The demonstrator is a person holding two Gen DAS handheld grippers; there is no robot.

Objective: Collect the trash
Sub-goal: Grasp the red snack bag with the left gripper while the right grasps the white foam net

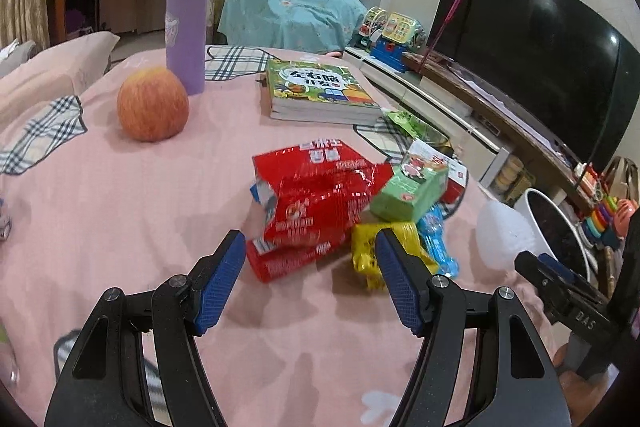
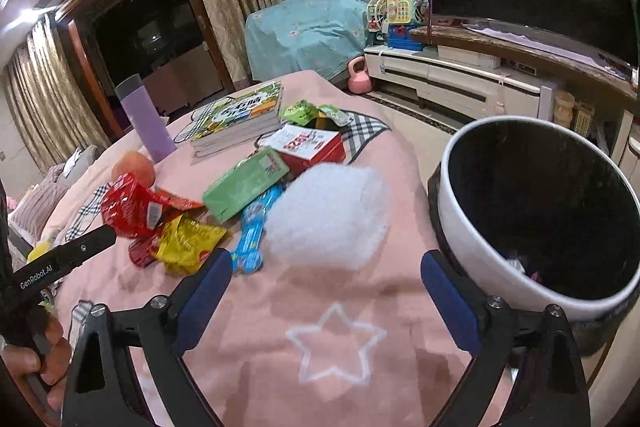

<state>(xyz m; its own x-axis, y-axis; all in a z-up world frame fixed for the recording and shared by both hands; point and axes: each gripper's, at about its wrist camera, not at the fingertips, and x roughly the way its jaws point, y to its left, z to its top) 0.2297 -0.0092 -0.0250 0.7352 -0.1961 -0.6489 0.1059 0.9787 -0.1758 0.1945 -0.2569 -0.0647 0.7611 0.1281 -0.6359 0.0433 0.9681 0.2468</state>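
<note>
A heap of trash lies on the pink tablecloth (image 1: 120,211): a crumpled red wrapper (image 1: 320,195), a yellow wrapper (image 1: 368,255), a green carton (image 1: 412,193), a blue wrapper (image 1: 438,243) and a white foam lump (image 2: 328,215). My left gripper (image 1: 310,241) is open just short of the red and yellow wrappers, its pads touching nothing. My right gripper (image 2: 326,261) is open in front of the foam lump, whose near edge sits at the fingertips without being pressed. A white bin (image 2: 472,235) with a dark inside stands beside the table at the right.
An apple (image 1: 152,105), a purple flask (image 1: 186,35) and stacked books (image 1: 316,93) stand farther back. A red-and-white box (image 2: 312,143) and a green packet (image 2: 300,113) lie near the far table edge. A TV (image 1: 540,55) and its low cabinet run along the right wall.
</note>
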